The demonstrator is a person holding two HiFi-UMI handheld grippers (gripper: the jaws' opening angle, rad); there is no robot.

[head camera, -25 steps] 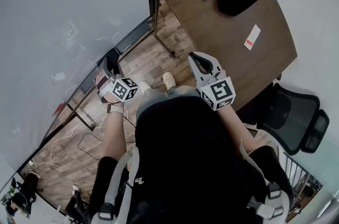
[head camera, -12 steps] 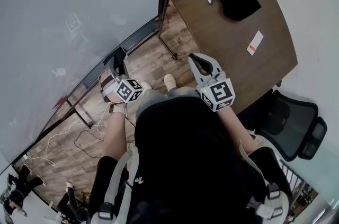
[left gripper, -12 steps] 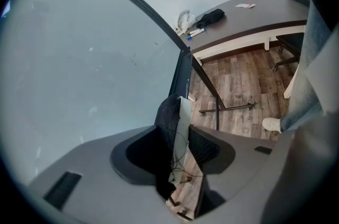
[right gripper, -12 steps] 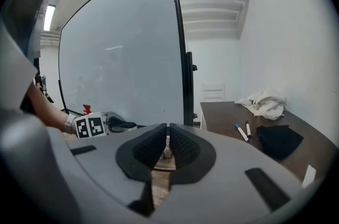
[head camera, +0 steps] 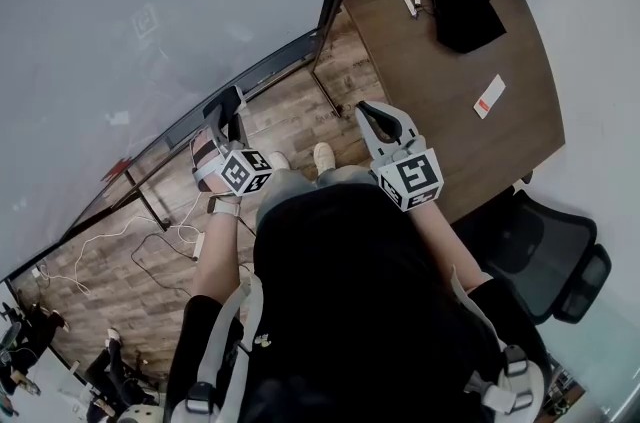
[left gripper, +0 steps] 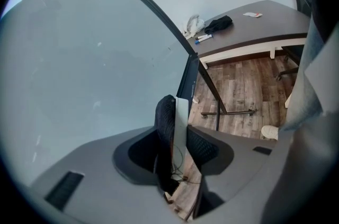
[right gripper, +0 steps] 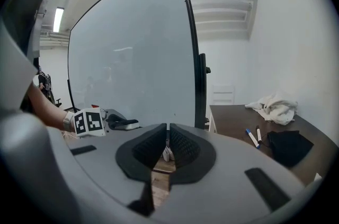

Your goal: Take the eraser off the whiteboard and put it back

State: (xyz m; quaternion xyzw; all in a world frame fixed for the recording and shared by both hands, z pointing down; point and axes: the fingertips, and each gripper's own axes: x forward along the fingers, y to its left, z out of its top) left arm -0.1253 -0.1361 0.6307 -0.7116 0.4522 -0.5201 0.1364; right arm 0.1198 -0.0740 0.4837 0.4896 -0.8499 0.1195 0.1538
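The left gripper (head camera: 226,116), whose jaws have just been closing, is pinching the eraser (left gripper: 179,117) upright near the whiteboard (head camera: 150,21), while the right gripper (head camera: 376,114) is hovering beside it with its jaws pressed together on nothing.

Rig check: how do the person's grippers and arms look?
The left gripper and right gripper are light grey with black pads, each bearing a white cube with black square markers. Black top; white left wristband. Left jaws have just been closing round a black-and-white eraser.
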